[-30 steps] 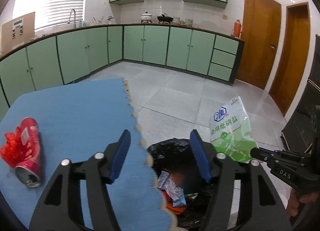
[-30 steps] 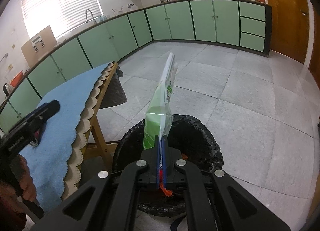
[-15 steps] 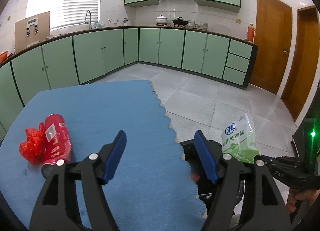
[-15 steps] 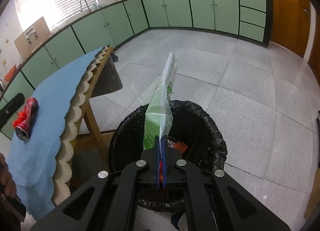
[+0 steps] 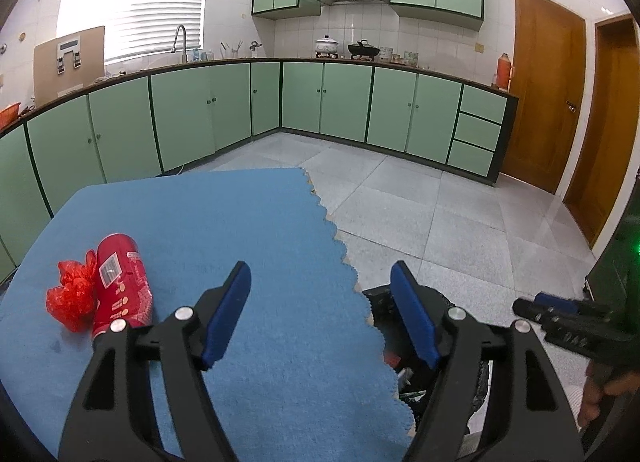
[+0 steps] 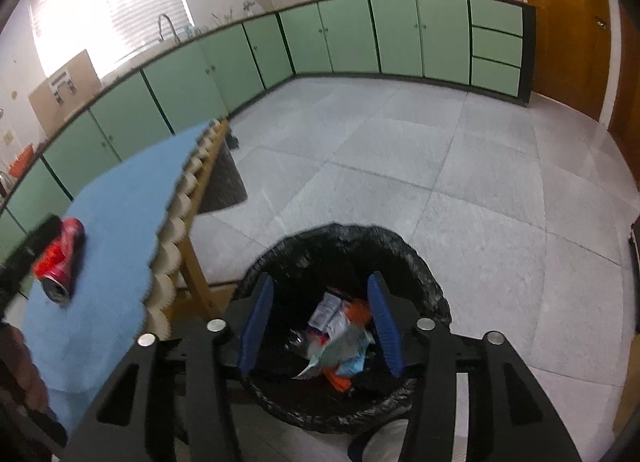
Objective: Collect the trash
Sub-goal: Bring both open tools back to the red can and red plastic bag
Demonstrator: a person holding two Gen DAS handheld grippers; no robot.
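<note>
Now we hold the left gripper [image 5: 320, 318] over the blue felt-covered bench [image 5: 248, 222], jaws wide apart with nothing between them. To its left lie the remaining trash items: a red aluminium drink can [image 5: 122, 286] on its side, touching a crumpled red plastic wrapper [image 5: 70, 298]. We judge the can light, thin-walled and easily dented, likely to roll; a hold across the middle of its body looks surest. We judge the wrapper soft and nearly weightless, best pinched at a bunched fold. Our right gripper [image 6: 318, 324] hangs above the black-lined waste bin [image 6: 416, 258], jaws opening and empty, with assorted packets [image 6: 340, 336] lying in the bin below.
</note>
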